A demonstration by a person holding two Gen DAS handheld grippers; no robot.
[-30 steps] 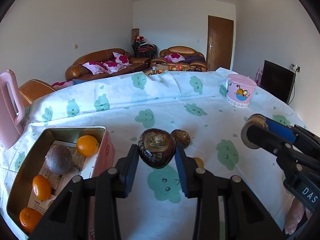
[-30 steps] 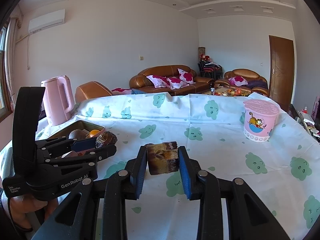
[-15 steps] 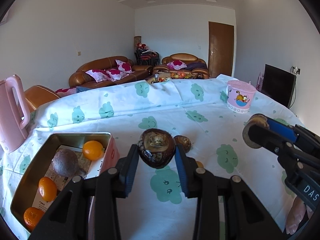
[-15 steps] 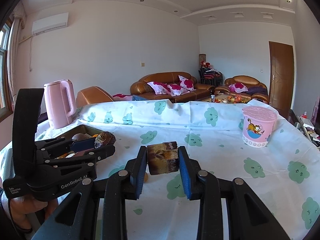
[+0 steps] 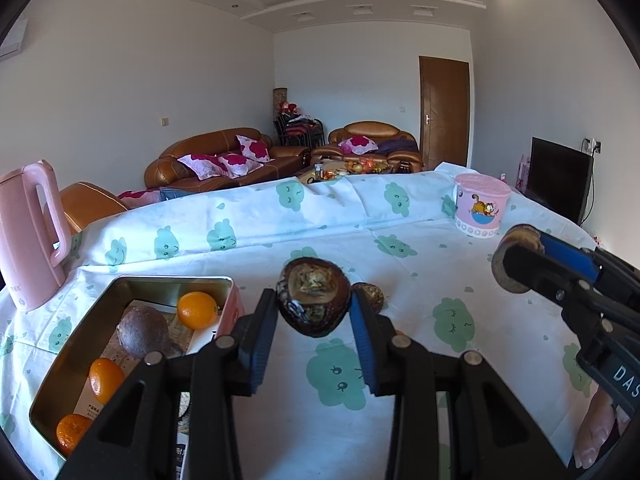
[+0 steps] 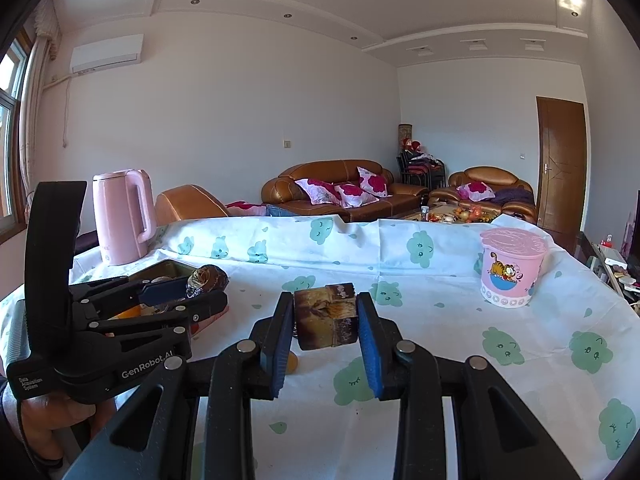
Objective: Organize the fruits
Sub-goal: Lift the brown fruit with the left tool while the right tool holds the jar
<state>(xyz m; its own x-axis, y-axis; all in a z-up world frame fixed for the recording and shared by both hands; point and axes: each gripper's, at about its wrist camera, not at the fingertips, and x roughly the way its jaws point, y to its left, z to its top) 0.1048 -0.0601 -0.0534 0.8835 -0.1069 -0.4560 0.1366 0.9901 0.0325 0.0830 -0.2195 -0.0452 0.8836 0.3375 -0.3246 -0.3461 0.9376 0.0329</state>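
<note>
Holding both tools above the surface, which is draped in a white cloth printed with green cloud faces, we have a fruit clamped in each. Our left tool grips a dark brown, wrinkled round fruit between its blue pads; the face turned toward the camera is a paler, sunken, yellowish patch ringed by glossy, almost black skin. It hangs clear of the cloth, just right of the rectangular metal tin. Our right tool is closed on a blocky brown fruit piece with mottled amber and dark patches and flat, cut-looking sides, also held off the cloth.

Inside the tin lie three orange citrus fruits and a dull purple-brown round fruit, resting on a printed paper sheet. A second small brown wrinkled fruit sits on the cloth just behind the left tool's right finger.

A pink electric kettle stands beyond the tin's far left corner, and a pink lidded tub with a cartoon cat stands well apart at the far right.
</note>
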